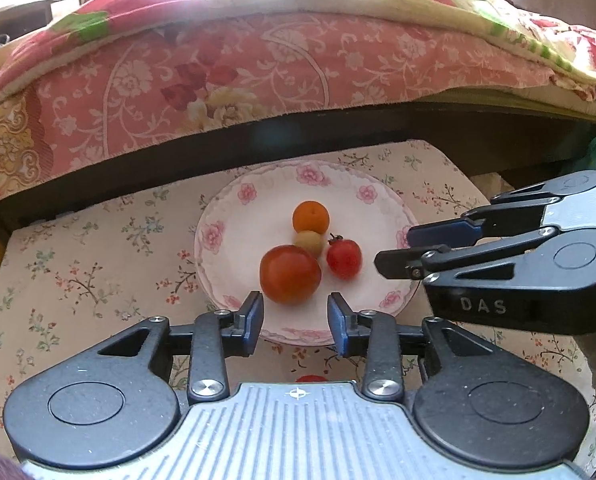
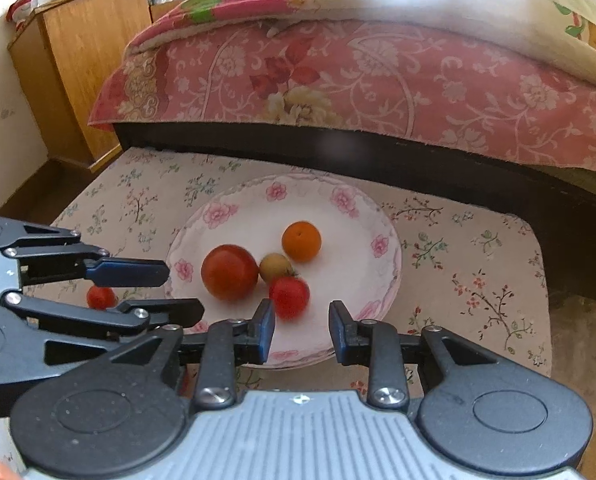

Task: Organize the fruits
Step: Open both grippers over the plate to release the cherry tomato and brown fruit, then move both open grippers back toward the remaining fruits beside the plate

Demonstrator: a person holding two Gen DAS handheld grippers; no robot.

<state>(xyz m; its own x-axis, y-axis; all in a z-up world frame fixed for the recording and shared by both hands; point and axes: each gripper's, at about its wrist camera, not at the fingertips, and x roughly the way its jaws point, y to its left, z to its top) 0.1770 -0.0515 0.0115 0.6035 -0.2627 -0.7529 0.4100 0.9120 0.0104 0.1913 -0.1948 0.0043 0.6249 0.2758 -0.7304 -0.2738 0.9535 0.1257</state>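
Observation:
A white plate with pink flowers holds a large red tomato, a small red tomato, an orange fruit and a small yellow-green fruit. My left gripper hovers at the plate's near rim, open, its tips just short of the large tomato. My right gripper is open and empty just behind the small tomato. Another small tomato lies on the cloth beside the plate.
The plate sits on a low table with a floral cloth. Right behind it runs a dark bed frame under a pink floral quilt. A wooden cabinet stands at the far left.

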